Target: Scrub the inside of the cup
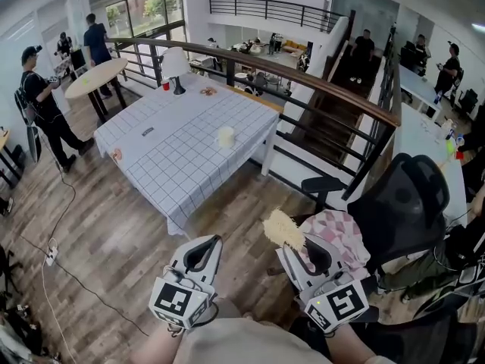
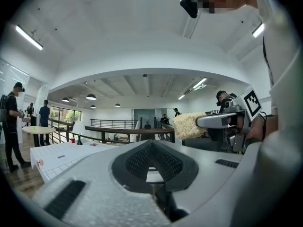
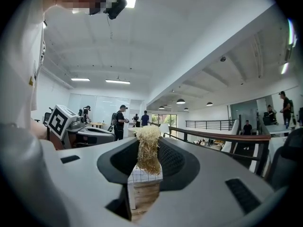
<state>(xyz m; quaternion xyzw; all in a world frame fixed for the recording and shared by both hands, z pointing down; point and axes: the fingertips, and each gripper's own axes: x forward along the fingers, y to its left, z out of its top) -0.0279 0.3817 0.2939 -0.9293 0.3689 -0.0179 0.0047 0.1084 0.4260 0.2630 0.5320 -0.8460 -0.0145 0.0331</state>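
A white cup (image 1: 226, 136) stands near the right edge of the table with the checked cloth (image 1: 174, 146), far ahead of both grippers. My right gripper (image 1: 295, 243) is shut on a straw-coloured fibrous scrubber (image 1: 283, 228), which sticks up between its jaws (image 3: 148, 148). My left gripper (image 1: 208, 246) is shut with nothing in it, its jaws meeting tip to tip (image 2: 151, 149). Both grippers are held close to my body, side by side above the wooden floor. In the left gripper view the right gripper (image 2: 210, 122) and its scrubber (image 2: 188, 126) show at the right.
A white lamp (image 1: 175, 65) and a small red cup (image 1: 165, 86) stand at the table's far end. A railing (image 1: 303, 82) and stairs run behind the table. A black office chair (image 1: 398, 203) with a pink checked cloth (image 1: 341, 230) is at my right. People stand near a round table (image 1: 95, 76).
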